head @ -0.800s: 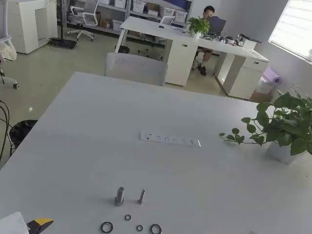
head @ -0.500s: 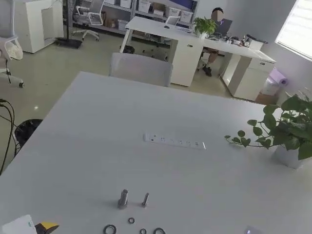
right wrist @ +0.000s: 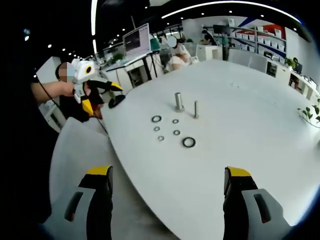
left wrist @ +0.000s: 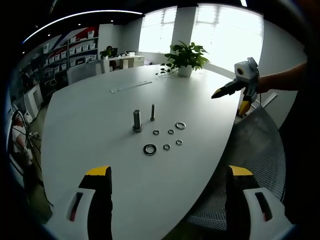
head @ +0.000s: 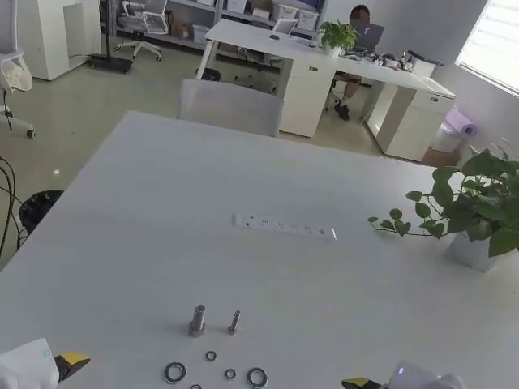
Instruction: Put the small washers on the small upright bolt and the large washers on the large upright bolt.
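White tabletop (head: 243,162) runs out ahead of the left gripper (left wrist: 169,172) and the right gripper (right wrist: 167,172). Past its far edge, 1 grey chair back (head: 231,107), then white desks (head: 308,89) on a pale, shiny floor (head: 73,105). Far ahead and right of the right gripper: a potted plant (head: 474,203), with a bright window (head: 491,40) beyond. Shelving (head: 243,6) lines the back wall.

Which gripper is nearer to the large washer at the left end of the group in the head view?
Left. The left gripper is to the left of the large washer; the right gripper is farther away on its right, beyond the other washers.
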